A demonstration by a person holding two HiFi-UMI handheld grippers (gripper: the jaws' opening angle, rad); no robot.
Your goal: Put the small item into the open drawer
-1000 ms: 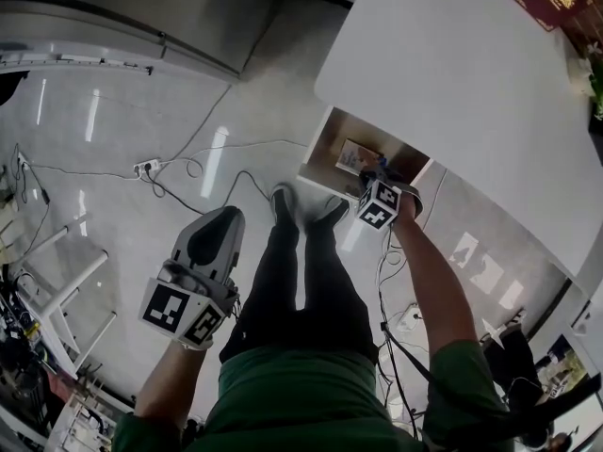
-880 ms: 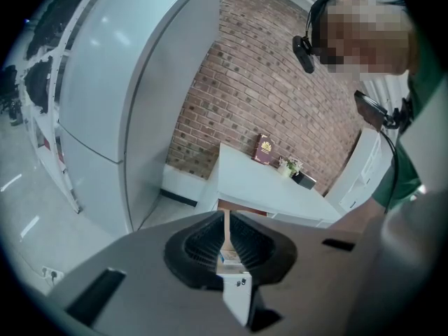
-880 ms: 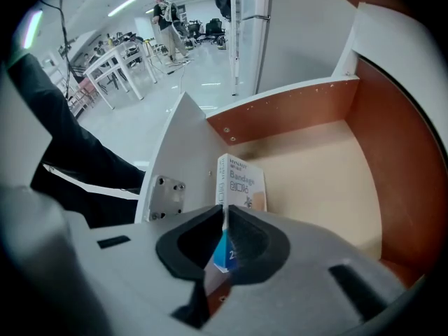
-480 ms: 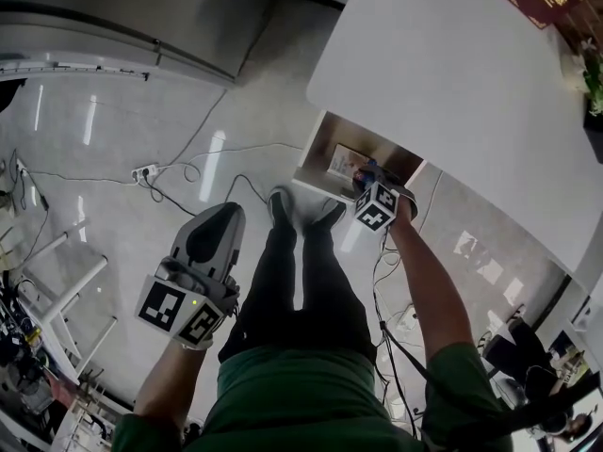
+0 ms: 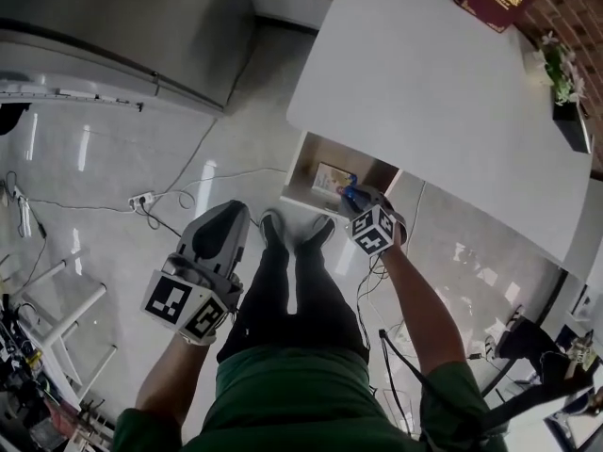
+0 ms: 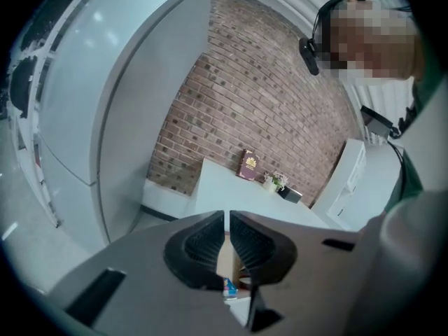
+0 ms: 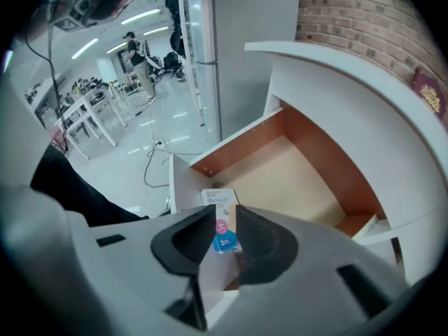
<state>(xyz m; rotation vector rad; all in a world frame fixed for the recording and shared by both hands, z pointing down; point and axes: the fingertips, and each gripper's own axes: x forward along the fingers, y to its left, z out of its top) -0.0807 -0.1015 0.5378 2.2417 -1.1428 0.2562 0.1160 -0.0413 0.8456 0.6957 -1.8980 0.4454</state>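
The box [image 7: 213, 200] lies flat in the drawer [image 7: 301, 166], close against its white front wall, low in the middle of the right gripper view. In the head view it is the pale patch inside the drawer, just above the centre of the frame.

Right over it are the right tongs [image 7: 225, 214]. Their jaws have just been opening, then eased in a touch, and now stand spread. The box shows through the gap but lies below them, not pinched. The tongs have also come up off it since a second ago.

By my reading the box has been let go where it belongs, so the task looks all but done. Only drawing the right tongs clear seems left.

The left tongs [image 6: 227, 222], at the lower left of the head view over the floor [image 5: 113, 168], are pressed together on nothing, well apart from the drawer. The white tabletop [image 5: 443, 83] juts out above the drawer.
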